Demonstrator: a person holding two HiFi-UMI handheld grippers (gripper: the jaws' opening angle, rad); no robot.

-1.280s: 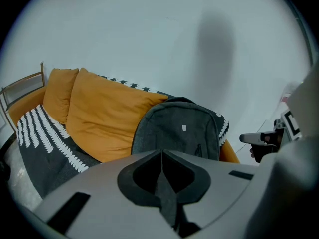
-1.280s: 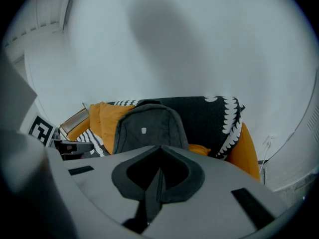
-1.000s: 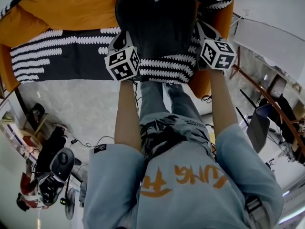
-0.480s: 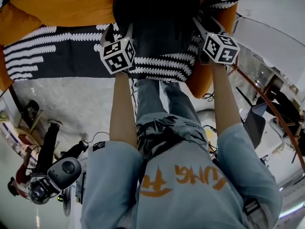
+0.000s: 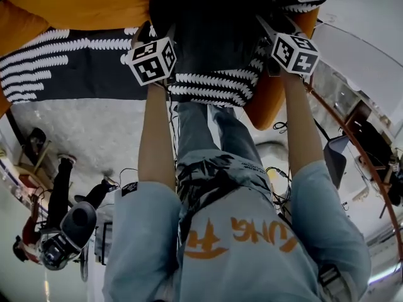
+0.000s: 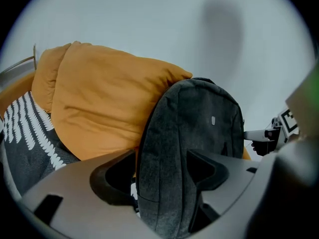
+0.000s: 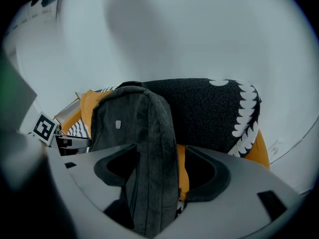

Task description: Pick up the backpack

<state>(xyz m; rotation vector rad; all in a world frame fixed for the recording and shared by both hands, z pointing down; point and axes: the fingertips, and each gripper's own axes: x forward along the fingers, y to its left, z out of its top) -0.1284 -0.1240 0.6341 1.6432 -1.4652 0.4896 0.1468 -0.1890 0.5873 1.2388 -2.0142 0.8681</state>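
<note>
A dark grey backpack (image 5: 211, 27) stands upright on an orange sofa, leaning against an orange cushion (image 6: 99, 98) and a black cushion with white leaf print (image 7: 209, 113). My left gripper (image 5: 154, 43) is at its left side and my right gripper (image 5: 277, 33) at its right side. In the left gripper view the backpack (image 6: 194, 128) has its edge between the left gripper's (image 6: 159, 171) opening jaws, with a gap beside the left pad. In the right gripper view the backpack (image 7: 142, 133) stands likewise between the right gripper's (image 7: 162, 171) opening jaws, not pressed.
A black-and-white patterned throw (image 5: 63, 68) covers the sofa seat. Below it lie grey floor with cables (image 5: 126, 175), a black device (image 5: 66, 231) at lower left and a dark chair (image 5: 337, 159) by a brown rail (image 5: 359, 150) at right.
Both marker cubes have shifted up the picture towards the sofa, the left one also a little leftward. The backpack stays upright on the seat.
</note>
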